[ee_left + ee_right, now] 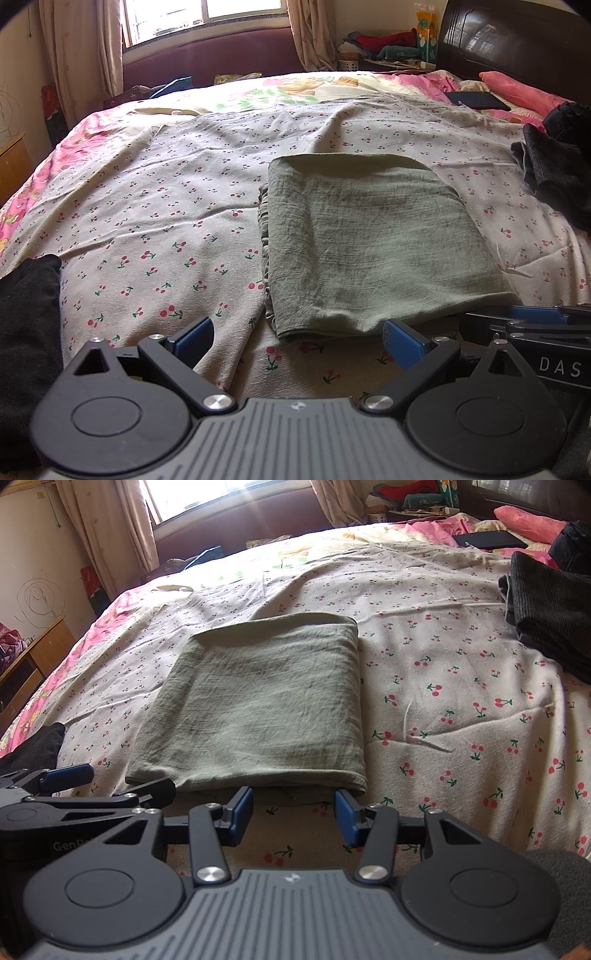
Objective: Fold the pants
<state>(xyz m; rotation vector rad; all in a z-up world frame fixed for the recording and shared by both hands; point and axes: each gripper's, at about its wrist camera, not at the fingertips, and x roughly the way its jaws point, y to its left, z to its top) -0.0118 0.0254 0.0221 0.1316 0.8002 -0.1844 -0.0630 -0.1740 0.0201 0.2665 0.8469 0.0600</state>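
Note:
The green pants (369, 240) lie folded into a flat rectangle on the cherry-print sheet (166, 221), with a ruffled waistband along their left side. My left gripper (297, 328) is open just short of their near edge, its blue pads (195, 336) wide apart and holding nothing. In the right wrist view the pants (258, 701) fill the middle. My right gripper (293, 805) is open at the near hem, with nothing pressed between its pads (242, 805). Each gripper shows at the edge of the other's view, the right gripper (524, 321) and the left gripper (110, 782).
Dark folded garments (554, 620) sit on the bed at the right. A black cloth (26, 314) lies at the near left. A black tablet (476, 99) and a pink pillow (517, 88) rest by the dark headboard (517, 40). A window with curtains is behind the bed.

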